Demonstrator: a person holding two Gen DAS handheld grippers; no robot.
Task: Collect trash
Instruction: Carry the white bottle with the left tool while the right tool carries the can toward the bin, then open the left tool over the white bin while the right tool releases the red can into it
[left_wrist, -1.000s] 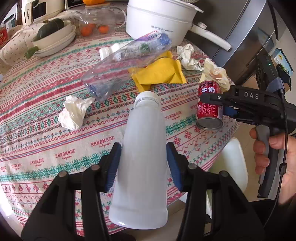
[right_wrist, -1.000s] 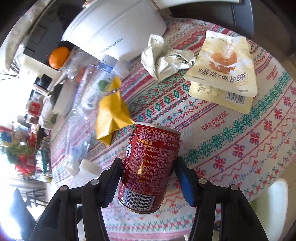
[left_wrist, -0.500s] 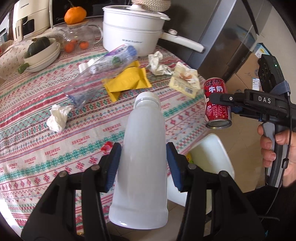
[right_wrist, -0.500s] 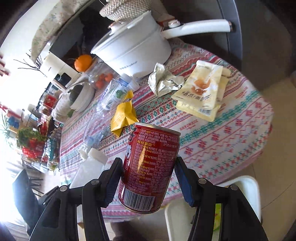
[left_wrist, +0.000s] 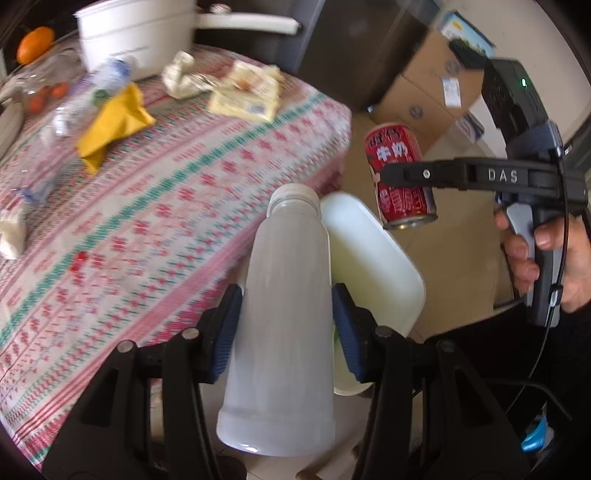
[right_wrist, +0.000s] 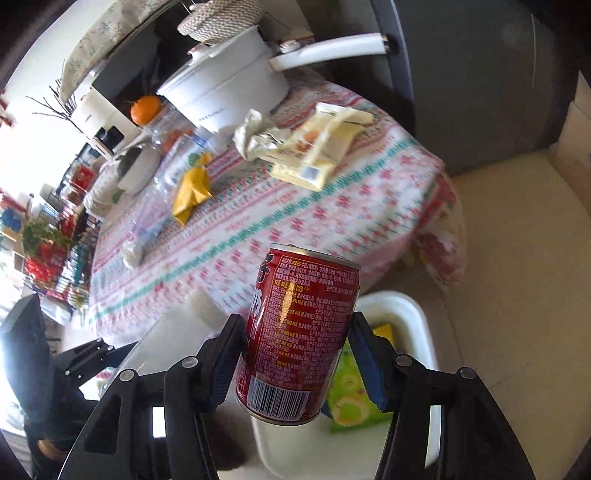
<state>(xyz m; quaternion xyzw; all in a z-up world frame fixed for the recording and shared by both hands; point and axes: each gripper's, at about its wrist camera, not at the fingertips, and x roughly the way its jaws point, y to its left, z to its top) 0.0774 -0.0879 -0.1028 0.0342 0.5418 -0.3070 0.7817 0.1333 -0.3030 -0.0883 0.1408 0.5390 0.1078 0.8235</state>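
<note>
My left gripper (left_wrist: 286, 328) is shut on a white plastic bottle (left_wrist: 284, 321), held off the table's edge over a white trash bin (left_wrist: 373, 258) on the floor. My right gripper (right_wrist: 299, 350) is shut on a red drink can (right_wrist: 299, 332), held above the same bin (right_wrist: 417, 325), which holds green and yellow wrappers (right_wrist: 351, 398). The can (left_wrist: 400, 177) and right gripper also show in the left wrist view. On the table lie a yellow wrapper (left_wrist: 110, 122), a clear plastic bottle (left_wrist: 81, 96), crumpled paper (left_wrist: 181, 75), cream snack packets (left_wrist: 247, 92) and a tissue (left_wrist: 13, 232).
The round table with a patterned cloth (left_wrist: 147, 206) also carries a white pot (left_wrist: 136, 33), a glass jar with an orange (left_wrist: 33, 44) and bowls (right_wrist: 125, 173). Cardboard boxes (left_wrist: 432, 96) stand on the floor at the right. A dark cabinet (right_wrist: 480, 74) stands behind the table.
Both grippers have moved back and right off the table with their loads, and now hang over the white bin on the floor.
</note>
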